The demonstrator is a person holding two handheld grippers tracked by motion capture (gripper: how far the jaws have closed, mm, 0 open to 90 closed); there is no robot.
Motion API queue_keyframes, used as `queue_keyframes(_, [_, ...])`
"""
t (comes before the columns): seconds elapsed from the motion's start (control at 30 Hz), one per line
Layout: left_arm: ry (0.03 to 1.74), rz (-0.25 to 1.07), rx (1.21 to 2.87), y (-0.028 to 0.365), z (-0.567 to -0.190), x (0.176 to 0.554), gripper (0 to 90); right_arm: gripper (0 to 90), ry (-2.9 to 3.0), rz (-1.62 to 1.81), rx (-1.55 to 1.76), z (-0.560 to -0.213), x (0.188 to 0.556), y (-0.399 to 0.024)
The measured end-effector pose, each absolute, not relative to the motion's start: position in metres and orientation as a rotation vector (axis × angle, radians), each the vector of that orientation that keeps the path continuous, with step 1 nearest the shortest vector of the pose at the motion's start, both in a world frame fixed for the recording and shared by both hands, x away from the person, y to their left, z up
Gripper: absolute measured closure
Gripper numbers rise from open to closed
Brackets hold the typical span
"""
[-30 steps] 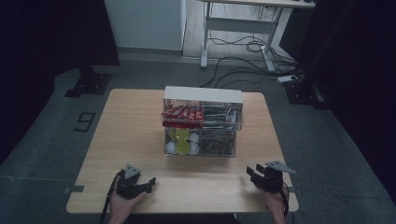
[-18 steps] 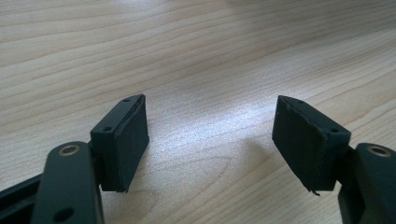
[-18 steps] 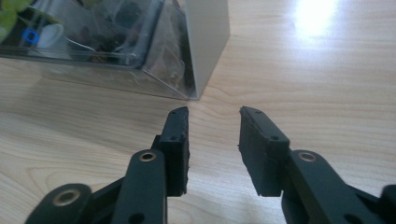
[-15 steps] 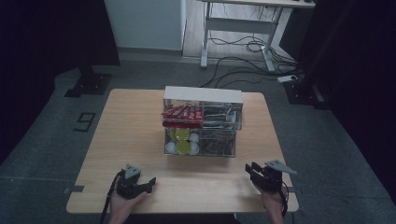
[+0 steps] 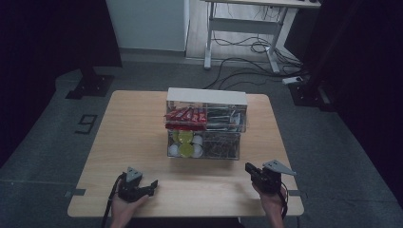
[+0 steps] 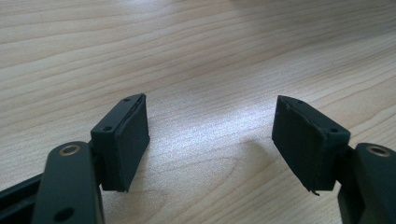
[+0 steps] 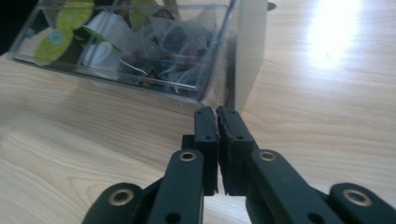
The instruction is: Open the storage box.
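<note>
A clear two-tier organiser (image 5: 206, 124) stands mid-table, with red packets (image 5: 185, 115) in its upper tier and white and yellow-green capsules (image 5: 186, 144) in its lower drawer. My left gripper (image 5: 153, 185) rests near the table's front left, held by a hand; in the left gripper view its jaws stand wide apart over bare wood (image 6: 210, 123) with nothing between them. My right gripper (image 5: 248, 168) sits at the front right, pointing toward the organiser. In the right gripper view its jaws (image 7: 217, 114) are pressed together, empty, just short of the clear drawer (image 7: 140, 51).
The wooden table (image 5: 133, 137) has bare room on both sides of the organiser and along its front edge. A desk frame (image 5: 242, 28) and cables (image 5: 247, 61) lie on the floor beyond the table. A black stand base (image 5: 90, 85) sits at the far left.
The right gripper has shifted slightly left. The left gripper and the organiser have stayed where they were.
</note>
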State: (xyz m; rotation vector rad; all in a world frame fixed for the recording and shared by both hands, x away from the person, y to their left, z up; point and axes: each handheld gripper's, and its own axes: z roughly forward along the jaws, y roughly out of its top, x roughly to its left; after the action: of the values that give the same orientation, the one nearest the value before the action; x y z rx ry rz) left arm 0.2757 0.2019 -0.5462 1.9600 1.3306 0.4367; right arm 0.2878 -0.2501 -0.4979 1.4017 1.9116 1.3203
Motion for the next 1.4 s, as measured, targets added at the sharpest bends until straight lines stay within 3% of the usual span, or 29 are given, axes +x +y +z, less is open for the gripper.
queue_keyframes(0.63, [1.335,0.434,1.952,0.201,-0.546,0.276,27.6,89.2,2.020,1.389,1.302,-0.493,0.297,-0.221])
queue_keyframes(1.4, [1.337,0.433,1.948,0.200,-0.546,0.276,27.7,89.3,2.226,1.386,1.203,-0.507,0.327,-0.138])
